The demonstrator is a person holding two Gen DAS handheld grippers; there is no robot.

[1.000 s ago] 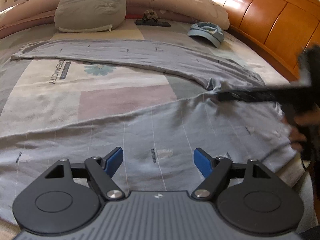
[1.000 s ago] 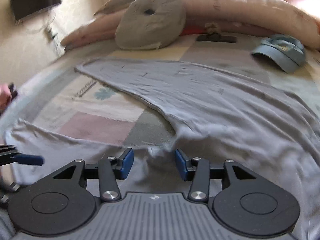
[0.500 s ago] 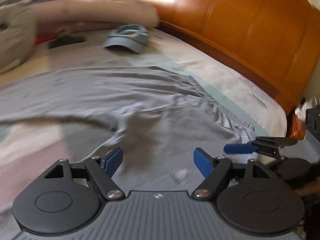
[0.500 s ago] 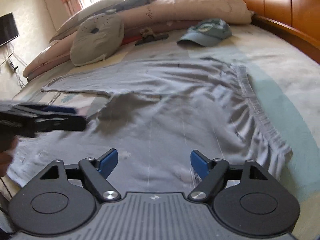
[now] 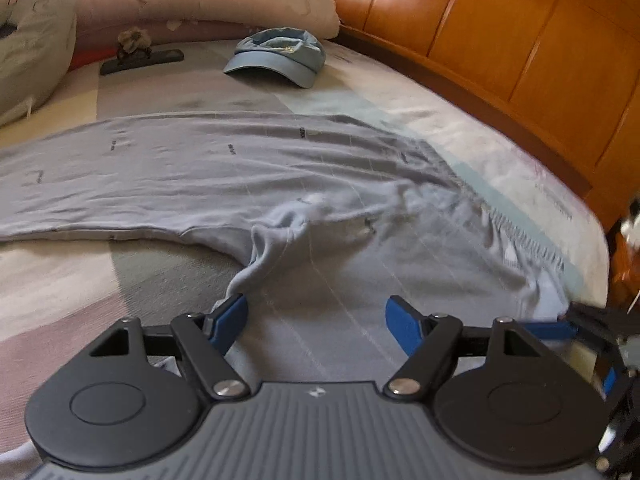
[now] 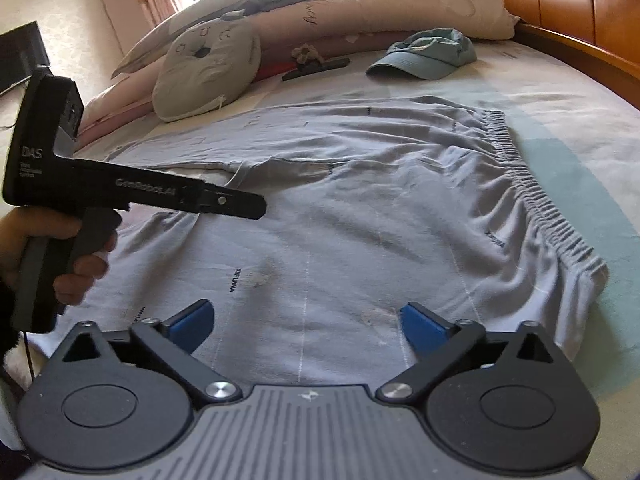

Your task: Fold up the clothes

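Grey trousers (image 5: 280, 172) lie spread over the bed, one leg running off to the left, the gathered elastic waistband (image 5: 520, 236) at the right. My left gripper (image 5: 316, 316) is open just above the seat area, its left fingertip beside a raised crease at the crotch. The right wrist view shows the same trousers (image 6: 380, 208) and waistband (image 6: 536, 200). My right gripper (image 6: 306, 316) hovers open over the near hip, nothing between its fingers. A hand (image 6: 44, 248) holds the left gripper (image 6: 240, 204) at the left, over the crotch.
A blue cap (image 6: 424, 56) lies beyond the trousers. A cat-face cushion (image 6: 208, 68) and long pillows (image 6: 400, 4) line the far side, with a black bar (image 5: 140, 56) in front. The wooden headboard (image 5: 520, 48) borders the right side.
My right gripper, nearly shut around the crotch fabric a second ago, has opened and moved back toward the waist end. The left gripper swung right, staying open.
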